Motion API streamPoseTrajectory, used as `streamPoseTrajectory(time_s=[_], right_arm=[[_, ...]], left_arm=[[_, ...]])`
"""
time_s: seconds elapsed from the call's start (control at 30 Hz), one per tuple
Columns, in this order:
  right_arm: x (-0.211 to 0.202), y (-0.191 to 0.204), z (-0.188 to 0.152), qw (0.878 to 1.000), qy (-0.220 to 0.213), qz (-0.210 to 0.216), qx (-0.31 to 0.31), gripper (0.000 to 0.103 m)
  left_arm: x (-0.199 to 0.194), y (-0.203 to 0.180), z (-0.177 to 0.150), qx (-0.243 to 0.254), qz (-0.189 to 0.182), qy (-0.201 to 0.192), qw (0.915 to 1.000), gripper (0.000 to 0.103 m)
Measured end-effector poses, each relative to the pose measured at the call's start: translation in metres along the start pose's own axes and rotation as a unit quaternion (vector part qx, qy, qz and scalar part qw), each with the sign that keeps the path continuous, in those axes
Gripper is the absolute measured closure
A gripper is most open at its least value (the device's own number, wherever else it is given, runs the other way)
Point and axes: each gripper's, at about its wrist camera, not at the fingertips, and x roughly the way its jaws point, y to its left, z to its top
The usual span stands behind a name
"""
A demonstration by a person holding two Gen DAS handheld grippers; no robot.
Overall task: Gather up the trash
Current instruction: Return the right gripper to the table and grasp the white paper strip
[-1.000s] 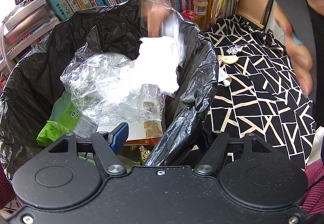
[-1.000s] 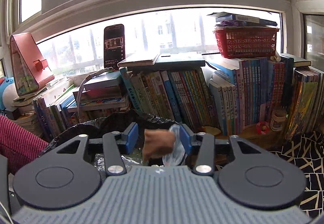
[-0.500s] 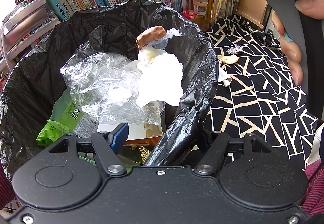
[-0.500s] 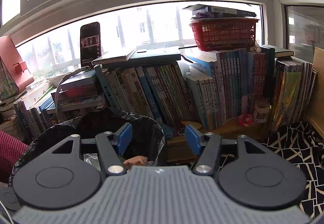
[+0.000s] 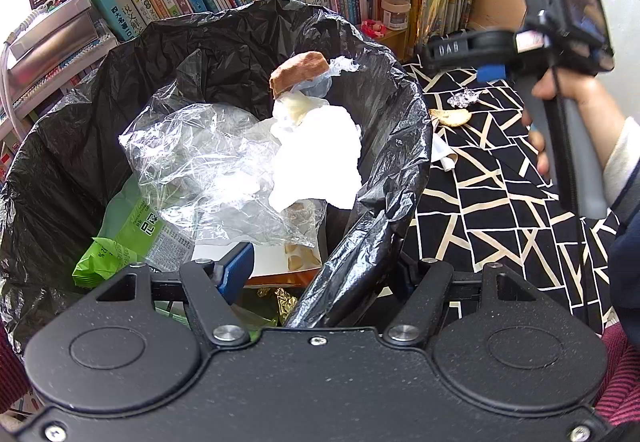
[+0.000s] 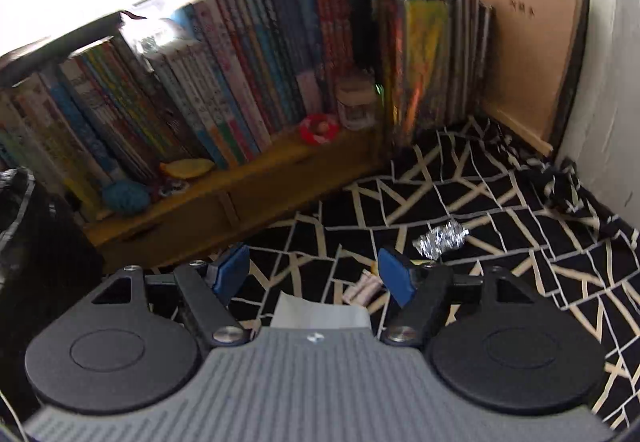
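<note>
1. The right gripper has just let its load go: the brown scrap with its bit of clear wrap now lies on top of the heap in the black bin bag, against the far rim. That piece is collected.
2. Its jaws have just been opening and stand wide with nothing between them.
3. A second ago this gripper hung over the bag with the scrap in its jaws; now it has swung away and tipped down toward the patterned cloth.
4. Trash still lies on that cloth: a crumpled foil ball toward the far-right corner, a peel-like piece beside the bag, and a white paper slip just under the jaws.
5. The left gripper has not moved; it pinches the bag's near rim, half closed, holding the mouth open.
</note>
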Motion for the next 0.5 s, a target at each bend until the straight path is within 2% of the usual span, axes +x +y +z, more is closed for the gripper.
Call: streamPoseTrajectory(time_s=[0.1,0.2,0.5], right_arm=[[0.026,-0.014,-0.011,0.999,0.037,-0.020,0.019,0.021],[0.050,-0.019,-0.025,0.997,0.069,-0.021,0.016,0.016],[0.092,-0.014,-0.054,0.992,0.118,-0.036,-0.021,0.005]], left_arm=[[0.000,0.000,0.000,0.000,0.000,0.000,1.0000,0.036],[0.000,0.000,0.000,0.000,0.000,0.000,1.0000,0.036],[0.000,0.000,0.000,0.000,0.000,0.000,1.0000,0.036]])
